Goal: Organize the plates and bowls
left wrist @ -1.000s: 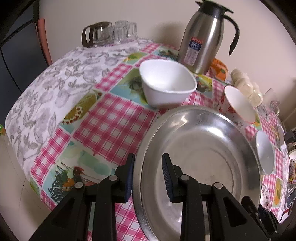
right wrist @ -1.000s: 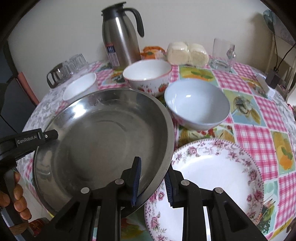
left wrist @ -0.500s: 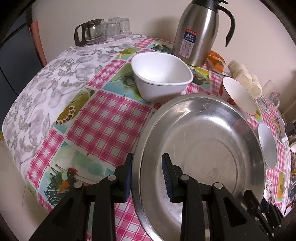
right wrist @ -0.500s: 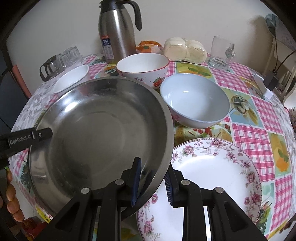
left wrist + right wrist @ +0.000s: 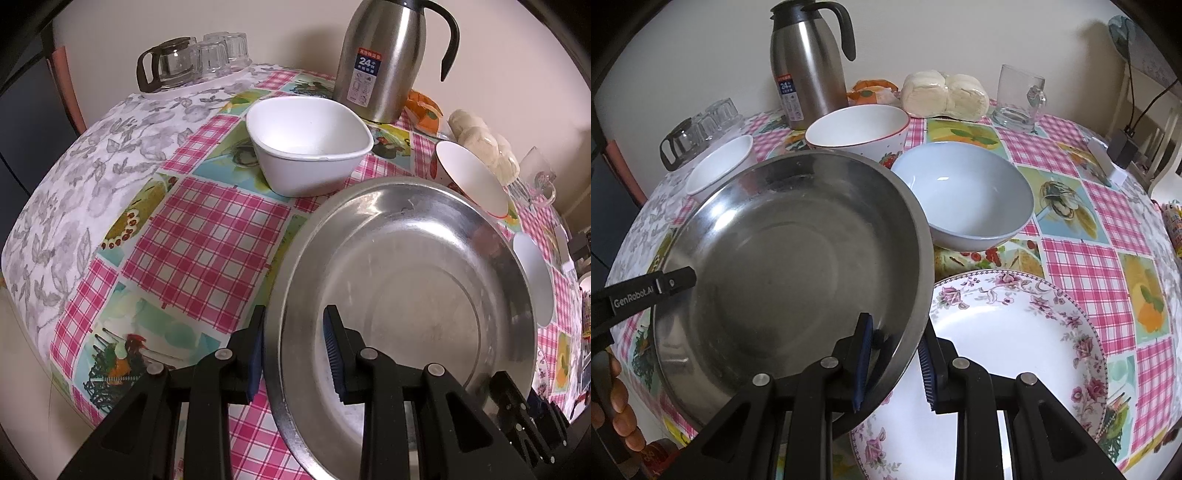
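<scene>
The steel plate [image 5: 783, 266] was held off the table [image 5: 207, 236] by 2 grippers on opposite rims. The left gripper [image 5: 295, 354] pinched the plate's near-left rim, 1 blue-padded finger outside the rim and 1 inside the dish. The right gripper [image 5: 895, 363] pinched the plate's right rim the same way, its jaws narrowed onto the metal edge. In the right wrist view the plate tilted, and its right edge hung over the left part of the floral plate [image 5: 1015, 350], which lay flat on the checked cloth.

Beyond the steel plate's far rim stood the white square bowl [image 5: 308, 147] and the strawberry bowl [image 5: 858, 129]; the pale blue bowl [image 5: 964, 192] sat just right of the plate's far edge. Further behind the plate, near the wall, stood the steel thermos [image 5: 807, 70], a glass mug [image 5: 1019, 98], wrapped buns [image 5: 943, 96], and upturned glasses [image 5: 218, 53] beside a small glass pot [image 5: 166, 68].
</scene>
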`<action>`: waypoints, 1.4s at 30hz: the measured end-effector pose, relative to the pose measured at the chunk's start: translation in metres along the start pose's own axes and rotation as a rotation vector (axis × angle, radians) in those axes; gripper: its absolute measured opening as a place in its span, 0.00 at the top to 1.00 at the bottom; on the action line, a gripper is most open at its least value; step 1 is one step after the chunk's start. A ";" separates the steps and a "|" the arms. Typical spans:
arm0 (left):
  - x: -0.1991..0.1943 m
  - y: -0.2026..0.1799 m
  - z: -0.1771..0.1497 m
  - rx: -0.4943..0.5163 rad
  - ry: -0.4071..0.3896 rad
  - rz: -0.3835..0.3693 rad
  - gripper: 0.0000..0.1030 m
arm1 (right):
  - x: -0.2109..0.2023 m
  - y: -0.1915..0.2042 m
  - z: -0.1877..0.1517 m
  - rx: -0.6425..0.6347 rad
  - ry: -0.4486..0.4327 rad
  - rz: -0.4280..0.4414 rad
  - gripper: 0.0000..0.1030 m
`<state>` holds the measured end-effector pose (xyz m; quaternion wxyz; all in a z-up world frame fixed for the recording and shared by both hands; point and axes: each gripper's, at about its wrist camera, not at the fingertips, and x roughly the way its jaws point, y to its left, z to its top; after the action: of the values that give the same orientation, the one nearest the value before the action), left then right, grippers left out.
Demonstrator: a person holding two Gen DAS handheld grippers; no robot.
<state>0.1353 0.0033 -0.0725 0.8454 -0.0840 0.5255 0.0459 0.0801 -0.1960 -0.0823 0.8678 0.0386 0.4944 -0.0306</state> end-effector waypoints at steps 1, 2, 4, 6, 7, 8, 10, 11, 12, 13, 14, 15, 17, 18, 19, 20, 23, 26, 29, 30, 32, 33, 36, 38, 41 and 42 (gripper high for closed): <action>-0.001 0.000 0.001 0.001 -0.005 0.003 0.69 | 0.000 0.001 0.000 -0.003 0.001 0.000 0.73; -0.002 0.000 0.001 0.001 -0.009 0.004 0.69 | 0.001 0.001 0.000 -0.003 0.002 0.000 0.73; -0.002 0.000 0.001 0.001 -0.008 0.003 0.69 | 0.001 0.001 0.001 0.003 0.006 0.001 0.73; -0.002 0.000 0.001 0.005 -0.004 0.005 0.67 | 0.002 -0.002 0.001 0.018 0.017 0.002 0.64; -0.001 -0.001 0.001 0.006 0.000 0.005 0.62 | 0.003 -0.003 0.001 0.023 0.023 0.001 0.60; -0.001 -0.001 0.002 0.006 0.002 0.002 0.55 | 0.004 -0.004 0.000 0.031 0.028 -0.001 0.52; -0.002 -0.001 0.002 0.000 0.001 -0.006 0.48 | 0.003 -0.007 0.000 0.045 0.028 0.001 0.44; -0.004 -0.001 0.003 0.000 -0.003 -0.006 0.47 | 0.002 -0.007 0.000 0.050 0.024 0.000 0.41; -0.005 -0.001 0.003 0.001 -0.008 -0.003 0.45 | 0.000 -0.008 0.001 0.054 0.020 -0.001 0.39; -0.007 -0.001 0.003 0.001 -0.011 0.003 0.40 | -0.001 -0.009 0.001 0.058 0.015 -0.002 0.38; -0.007 -0.001 0.004 0.001 -0.012 0.011 0.32 | -0.002 -0.009 0.001 0.059 0.010 -0.003 0.33; -0.008 -0.001 0.004 0.001 -0.017 0.016 0.29 | -0.004 -0.009 0.001 0.053 -0.001 -0.002 0.27; -0.009 0.000 0.004 0.003 -0.026 0.022 0.27 | -0.006 -0.009 0.002 0.048 -0.012 -0.009 0.22; -0.009 0.000 0.004 0.005 -0.028 0.027 0.26 | -0.006 -0.008 0.002 0.046 -0.016 -0.008 0.20; -0.009 0.000 0.004 0.009 -0.033 0.036 0.22 | -0.006 -0.008 0.002 0.046 -0.017 -0.007 0.19; -0.009 0.000 0.004 0.015 -0.038 0.046 0.17 | -0.006 -0.008 0.003 0.046 -0.017 -0.005 0.16; -0.010 0.000 0.004 0.027 -0.058 0.070 0.13 | -0.005 -0.008 0.003 0.046 -0.021 -0.006 0.09; -0.012 -0.001 0.005 0.037 -0.076 0.091 0.12 | -0.006 -0.009 0.003 0.051 -0.033 -0.003 0.02; -0.013 0.000 0.005 0.041 -0.086 0.109 0.11 | -0.009 -0.010 0.004 0.060 -0.047 -0.008 0.00; -0.013 0.000 0.005 0.043 -0.090 0.115 0.11 | -0.009 -0.011 0.004 0.064 -0.049 -0.008 0.00; -0.014 -0.001 0.005 0.052 -0.097 0.124 0.11 | -0.011 -0.013 0.004 0.076 -0.058 -0.011 0.00; -0.014 -0.003 0.005 0.064 -0.098 0.126 0.11 | -0.012 -0.014 0.004 0.082 -0.063 -0.011 0.00; -0.014 -0.007 0.004 0.096 -0.107 0.130 0.10 | -0.018 -0.018 0.006 0.103 -0.088 -0.004 0.00; -0.017 -0.011 0.004 0.117 -0.119 0.133 0.10 | -0.022 -0.020 0.007 0.111 -0.104 -0.005 0.00; -0.022 -0.013 0.003 0.131 -0.146 0.126 0.10 | -0.028 -0.022 0.008 0.119 -0.121 -0.008 0.00; -0.026 -0.015 0.003 0.136 -0.158 0.123 0.10 | -0.029 -0.023 0.009 0.122 -0.124 -0.009 0.00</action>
<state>0.1293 -0.0102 -0.0468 0.8835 0.0099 0.4632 0.0686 0.0707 -0.2193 -0.0538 0.8927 0.0872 0.4370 -0.0668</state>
